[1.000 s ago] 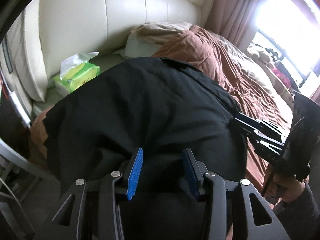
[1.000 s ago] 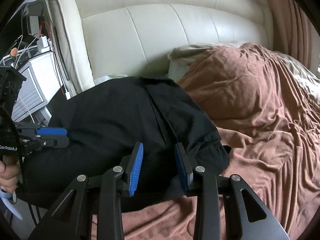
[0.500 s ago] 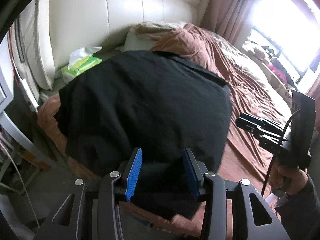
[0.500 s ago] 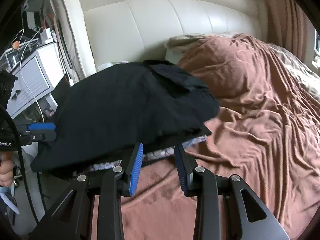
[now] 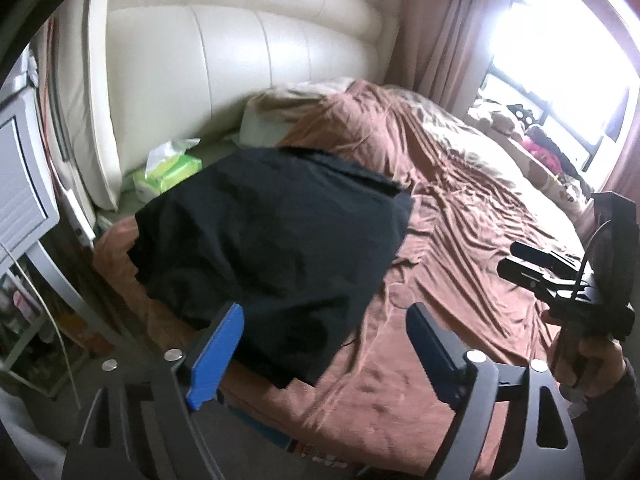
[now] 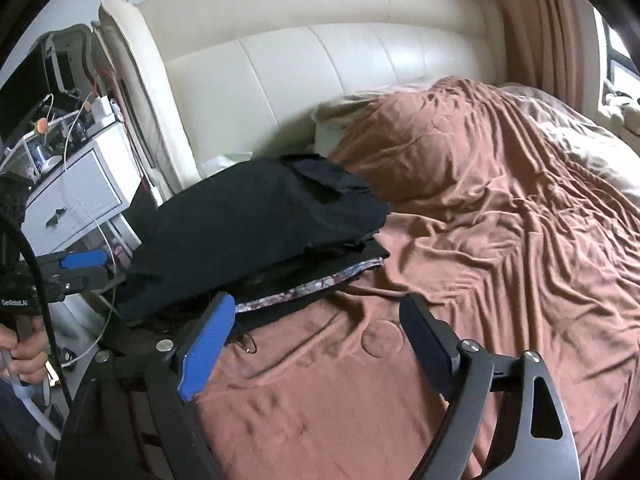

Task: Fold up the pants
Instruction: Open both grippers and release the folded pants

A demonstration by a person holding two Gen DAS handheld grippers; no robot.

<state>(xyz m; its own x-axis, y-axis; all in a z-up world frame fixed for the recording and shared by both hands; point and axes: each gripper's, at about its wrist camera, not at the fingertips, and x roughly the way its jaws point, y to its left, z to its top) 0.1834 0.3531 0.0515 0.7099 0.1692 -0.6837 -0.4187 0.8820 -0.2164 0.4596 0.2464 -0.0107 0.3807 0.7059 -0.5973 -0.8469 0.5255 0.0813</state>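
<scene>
The black pants (image 5: 272,248) lie in a folded pile on the brown bedspread (image 5: 460,240), near the bed's head corner. My left gripper (image 5: 324,354) hangs back from their near edge. Its jaws are opening wide and the pads press on nothing. In the right wrist view the pants (image 6: 256,232) rest on a patterned cloth (image 6: 308,288). My right gripper (image 6: 320,344) is over bare bedspread (image 6: 480,240) in front of them, jaws opening, nothing between them. Each gripper shows in the other's view: the right gripper (image 5: 532,268) at the right edge, the left gripper (image 6: 80,266) at the left edge, each in a hand.
A green tissue pack (image 5: 168,172) and a pillow (image 5: 264,128) lie behind the pants against the cream headboard (image 5: 240,60). A white nightstand (image 6: 76,200) with cables stands left of the bed. Curtains and a bright window (image 5: 560,60) are at the far right.
Both grippers have drawn back and up from the pants, and their jaws have spread from half closed to wide. The pants now lie farther off, settled on the bed.
</scene>
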